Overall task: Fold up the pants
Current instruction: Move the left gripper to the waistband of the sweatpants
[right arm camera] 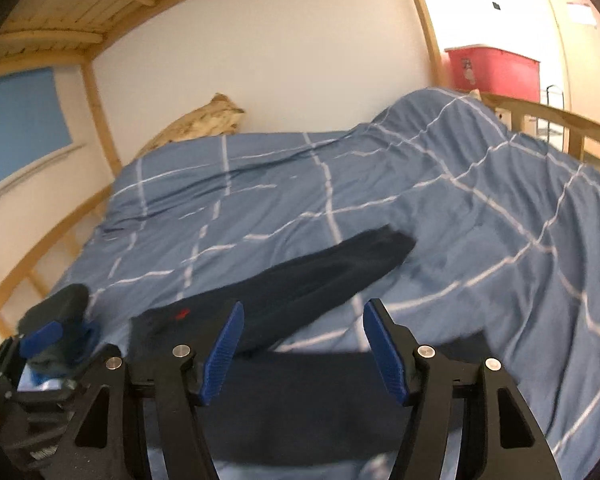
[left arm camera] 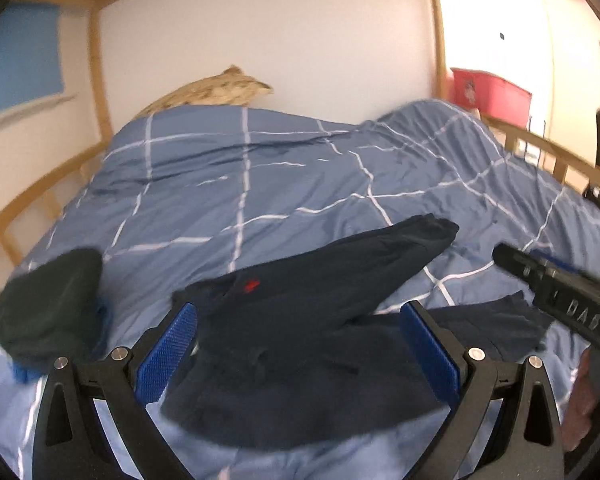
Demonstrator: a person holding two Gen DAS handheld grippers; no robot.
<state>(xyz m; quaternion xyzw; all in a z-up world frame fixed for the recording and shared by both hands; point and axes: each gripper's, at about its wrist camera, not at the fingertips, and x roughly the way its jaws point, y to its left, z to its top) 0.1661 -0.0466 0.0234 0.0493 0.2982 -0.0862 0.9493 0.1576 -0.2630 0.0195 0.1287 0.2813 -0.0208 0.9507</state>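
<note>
Dark navy pants (left arm camera: 308, 320) with a small red logo lie crumpled on the blue checked duvet (left arm camera: 260, 184). One leg stretches away to the upper right; the other lies flat toward the right. My left gripper (left arm camera: 298, 320) is open, its blue pads either side of the pants' upper part, holding nothing. My right gripper (right arm camera: 304, 328) is open above the near leg of the pants (right arm camera: 300, 280). Part of the right gripper's black body (left arm camera: 556, 284) shows at the right of the left wrist view. The left gripper (right arm camera: 44, 336) shows at the lower left of the right wrist view.
A dark green folded garment (left arm camera: 48, 304) lies on the duvet at the left, over something blue. A patterned pillow (left arm camera: 216, 92) rests against the white wall. Wooden bunk rails (left arm camera: 540, 140) run along both sides. A red bin (right arm camera: 492, 68) stands beyond the bed.
</note>
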